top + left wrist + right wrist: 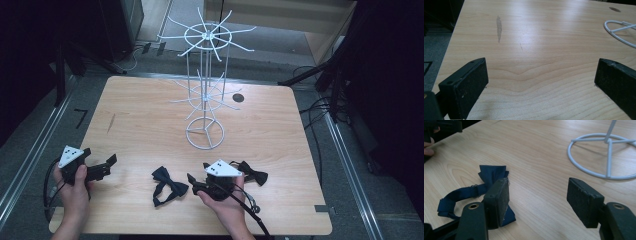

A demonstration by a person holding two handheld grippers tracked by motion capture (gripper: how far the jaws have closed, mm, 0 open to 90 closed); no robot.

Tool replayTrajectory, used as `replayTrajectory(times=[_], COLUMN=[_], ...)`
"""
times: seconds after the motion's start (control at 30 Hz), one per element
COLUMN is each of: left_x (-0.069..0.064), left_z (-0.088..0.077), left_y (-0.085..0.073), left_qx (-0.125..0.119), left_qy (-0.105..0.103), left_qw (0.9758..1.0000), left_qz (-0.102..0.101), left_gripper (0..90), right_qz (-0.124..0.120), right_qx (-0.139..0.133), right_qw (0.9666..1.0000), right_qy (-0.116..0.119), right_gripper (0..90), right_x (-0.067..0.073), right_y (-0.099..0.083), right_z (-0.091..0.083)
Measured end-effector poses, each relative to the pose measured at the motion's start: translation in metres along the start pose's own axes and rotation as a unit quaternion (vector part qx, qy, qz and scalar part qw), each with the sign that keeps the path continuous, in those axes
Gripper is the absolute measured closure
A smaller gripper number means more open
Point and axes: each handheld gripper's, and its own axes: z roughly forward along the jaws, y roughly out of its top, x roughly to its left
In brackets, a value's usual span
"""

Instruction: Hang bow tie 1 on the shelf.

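Here both claws, left claw [541, 82] and right claw [537, 197], gape beside the unlabelled navy bow tie [489, 176].

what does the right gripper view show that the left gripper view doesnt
Right gripper view: a dark blue bow tie with its strap lying on the table, partly behind one of the right gripper's open fingers, and a fingertip of the person's other hand at the far left edge.
Left gripper view: a grey streak on the wood between the left gripper's open fingers.
Both: the wooden table and the white rack's ring base.
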Motion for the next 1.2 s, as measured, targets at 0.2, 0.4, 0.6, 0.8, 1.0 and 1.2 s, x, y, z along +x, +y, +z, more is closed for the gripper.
replayTrajectory(times=[0.2, 0.4, 0.6, 0.8, 1.0, 1.2], left_x=[0.0, 0.001, 0.002, 0.002, 0.002, 0.003], left_z=[0.0, 0.001, 0.001, 0.001, 0.001, 0.001], left_y=[0.0, 0.0, 0.001, 0.001, 0.001, 0.001], left_qx=[0.003, 0.004, 0.008, 0.008, 0.009, 0.011], left_qy=[-0.003, -0.003, -0.005, -0.005, -0.004, -0.005], left_qw=[1.0, 1.0, 0.9999, 0.9999, 0.9999, 0.9998], left_qz=[-0.001, -0.006, -0.008, -0.009, -0.011, -0.013], left_gripper=[0.0, 0.0, 0.0, 0.0, 0.0, 0.0], right_qz=[-0.008, -0.018, -0.02, -0.022, -0.029, -0.043], right_qx=[0.01, 0.026, 0.035, 0.051, 0.064, 0.077], right_qw=[0.9999, 0.9994, 0.9985, 0.9974, 0.9962, 0.995], right_qy=[0.008, 0.011, 0.037, 0.046, 0.051, 0.047], right_gripper=[36.8, 39.2, 39.6, 39.8, 39.7, 39.5], right_x=[0.01, 0.021, 0.029, 0.034, 0.039, 0.042], right_y=[-0.002, -0.005, -0.005, -0.007, -0.012, -0.016], right_z=[0.011, 0.022, 0.028, 0.034, 0.041, 0.046])
